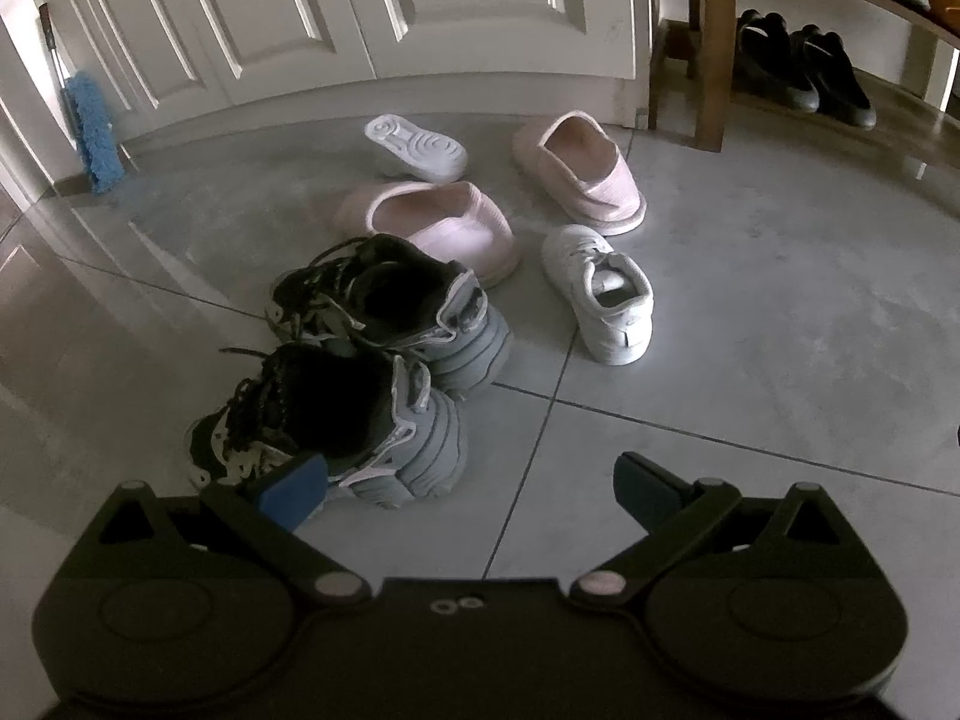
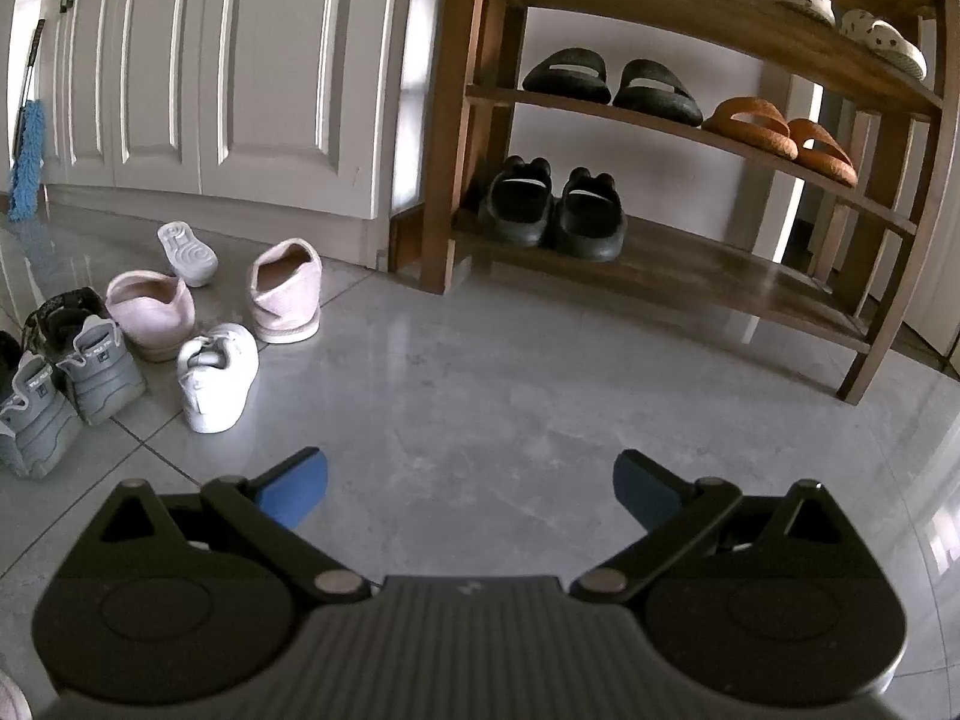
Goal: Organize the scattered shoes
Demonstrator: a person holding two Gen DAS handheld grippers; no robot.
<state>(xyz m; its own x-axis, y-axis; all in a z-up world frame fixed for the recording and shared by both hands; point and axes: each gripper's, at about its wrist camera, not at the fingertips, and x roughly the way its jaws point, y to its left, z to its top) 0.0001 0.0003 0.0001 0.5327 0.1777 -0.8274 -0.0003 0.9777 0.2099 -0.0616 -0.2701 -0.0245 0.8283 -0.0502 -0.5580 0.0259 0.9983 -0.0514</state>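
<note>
Six shoes lie scattered on the grey tile floor. Two grey-and-black sneakers, the near one (image 1: 336,426) and the far one (image 1: 390,312), stand just ahead of my left gripper (image 1: 471,489), which is open and holds nothing. Beyond them are two pink slip-ons, one (image 1: 432,228) to the left and another (image 1: 582,174) to the right, an upright white sneaker (image 1: 606,294) and its mate (image 1: 417,147) lying sole-up. My right gripper (image 2: 471,489) is open above bare floor, with the white sneaker (image 2: 216,378) and pink slip-ons (image 2: 285,291) off to its left.
A wooden shoe rack (image 2: 690,282) stands at the right, holding black slides (image 2: 552,210), black sandals (image 2: 612,87), orange sandals (image 2: 780,138) and white clogs (image 2: 840,18). White panelled doors (image 2: 240,90) run behind the shoes. A blue duster (image 1: 93,132) leans at far left.
</note>
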